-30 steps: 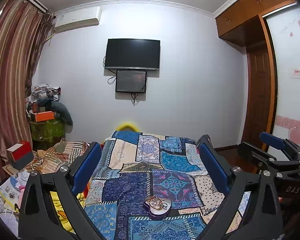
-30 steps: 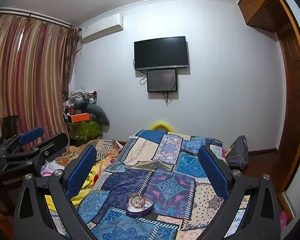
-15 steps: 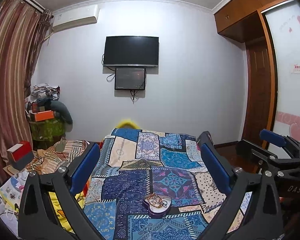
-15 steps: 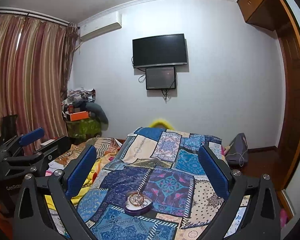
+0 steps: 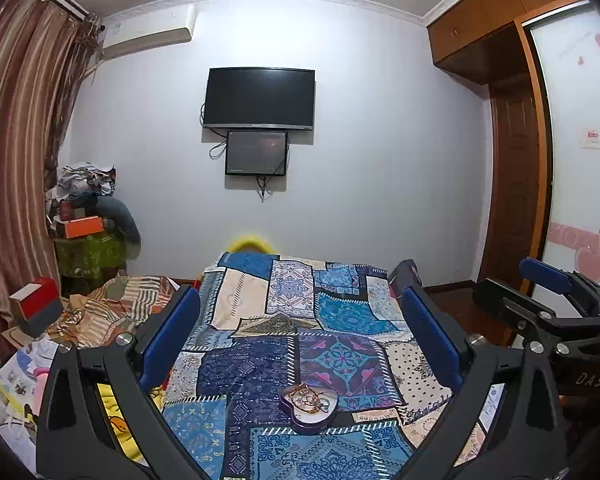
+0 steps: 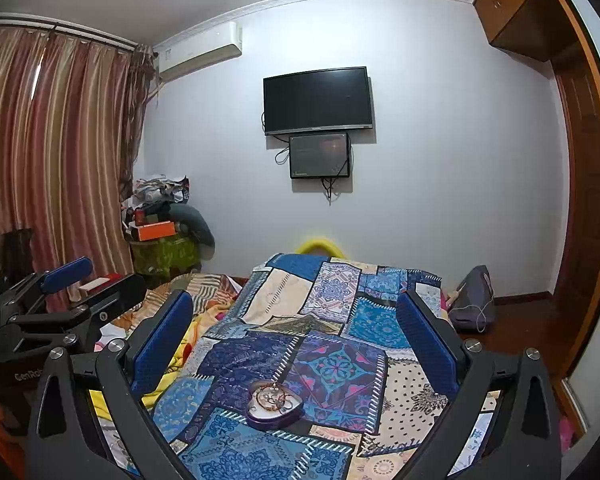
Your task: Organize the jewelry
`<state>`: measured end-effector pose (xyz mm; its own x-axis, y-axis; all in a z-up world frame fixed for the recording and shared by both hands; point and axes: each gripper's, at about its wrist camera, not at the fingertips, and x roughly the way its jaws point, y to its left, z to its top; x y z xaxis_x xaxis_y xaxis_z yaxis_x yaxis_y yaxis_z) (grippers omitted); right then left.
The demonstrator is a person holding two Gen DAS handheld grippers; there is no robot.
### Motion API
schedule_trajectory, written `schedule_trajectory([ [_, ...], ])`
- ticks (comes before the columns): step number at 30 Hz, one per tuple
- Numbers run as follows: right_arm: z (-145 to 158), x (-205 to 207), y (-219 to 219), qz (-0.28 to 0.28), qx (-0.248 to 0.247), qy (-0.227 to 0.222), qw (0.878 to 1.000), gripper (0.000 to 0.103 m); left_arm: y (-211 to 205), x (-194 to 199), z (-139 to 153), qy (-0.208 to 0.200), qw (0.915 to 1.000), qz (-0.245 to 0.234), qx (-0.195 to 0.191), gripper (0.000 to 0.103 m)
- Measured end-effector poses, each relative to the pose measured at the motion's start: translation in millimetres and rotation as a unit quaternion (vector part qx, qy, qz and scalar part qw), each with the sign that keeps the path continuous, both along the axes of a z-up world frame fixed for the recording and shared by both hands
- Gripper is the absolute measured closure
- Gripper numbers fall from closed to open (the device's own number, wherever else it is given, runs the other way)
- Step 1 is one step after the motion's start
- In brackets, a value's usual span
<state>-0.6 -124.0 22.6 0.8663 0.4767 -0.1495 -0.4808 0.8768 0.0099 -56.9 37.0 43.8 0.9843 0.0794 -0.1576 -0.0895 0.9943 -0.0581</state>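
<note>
A purple heart-shaped box (image 5: 309,408) with a tangle of gold jewelry (image 5: 310,396) inside lies on the blue patchwork bedspread (image 5: 260,360). The same heart-shaped box (image 6: 274,405) shows in the right wrist view. My left gripper (image 5: 300,320) hovers above and behind it, open and empty, blue pads wide apart. My right gripper (image 6: 294,324) is likewise open with nothing between its fingers. The right gripper (image 5: 548,300) shows at the right edge of the left wrist view. The left gripper (image 6: 60,292) shows at the left edge of the right wrist view.
A wall TV (image 5: 259,98) and a smaller screen (image 5: 256,153) hang on the far wall. Piled clutter with an orange box (image 5: 83,226) stands at the left by striped curtains (image 5: 16,160). A grey bag (image 6: 471,300) lies on the floor right of the bed. A wooden wardrobe (image 5: 512,200) stands right.
Both grippers have tilted slightly upward or back, so the room and box sit a little lower in view. Jaws unchanged.
</note>
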Motion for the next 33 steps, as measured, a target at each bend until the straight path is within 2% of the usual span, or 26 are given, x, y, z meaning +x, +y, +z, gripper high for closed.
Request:
schedule_trajectory([
  [33,1,7,-4,-0.009,0.009,0.007,1.0,0.002,10,6,-1,0.013,0.9997,-0.012,-0.017,0.002],
])
